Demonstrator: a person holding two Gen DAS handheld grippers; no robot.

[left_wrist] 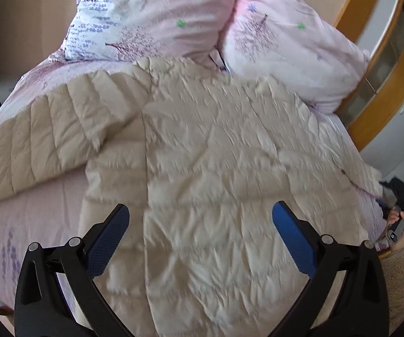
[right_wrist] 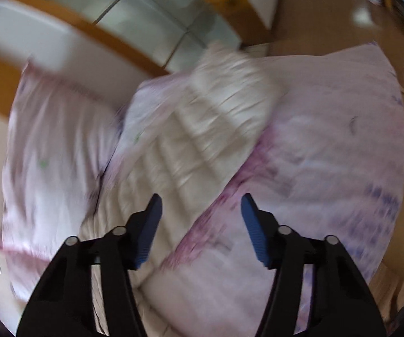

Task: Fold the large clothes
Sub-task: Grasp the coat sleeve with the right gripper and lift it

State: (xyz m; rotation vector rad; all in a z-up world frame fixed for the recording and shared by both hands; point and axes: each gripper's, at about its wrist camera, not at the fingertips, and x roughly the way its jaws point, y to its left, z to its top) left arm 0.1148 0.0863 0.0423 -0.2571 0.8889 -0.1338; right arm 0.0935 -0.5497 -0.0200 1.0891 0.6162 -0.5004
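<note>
A cream quilted down jacket (left_wrist: 216, 154) lies spread on a bed with a pink floral sheet (left_wrist: 19, 224). One sleeve (left_wrist: 42, 137) stretches out to the left. My left gripper (left_wrist: 200, 210) is open and empty above the jacket's body, its blue pads wide apart. In the blurred right wrist view, the other sleeve (right_wrist: 210, 123) of the jacket runs away from me across the pink bedding (right_wrist: 328, 154). My right gripper (right_wrist: 201, 199) is open and empty above that sleeve's near part.
Two pink floral pillows (left_wrist: 151, 14) (left_wrist: 286, 45) lean at the head of the bed behind the jacket. A wooden headboard frame (left_wrist: 384, 84) stands at the right. A person's hand (left_wrist: 398, 219) with a dark object shows at the right edge. The bed's edge and the floor (right_wrist: 328, 14) lie beyond.
</note>
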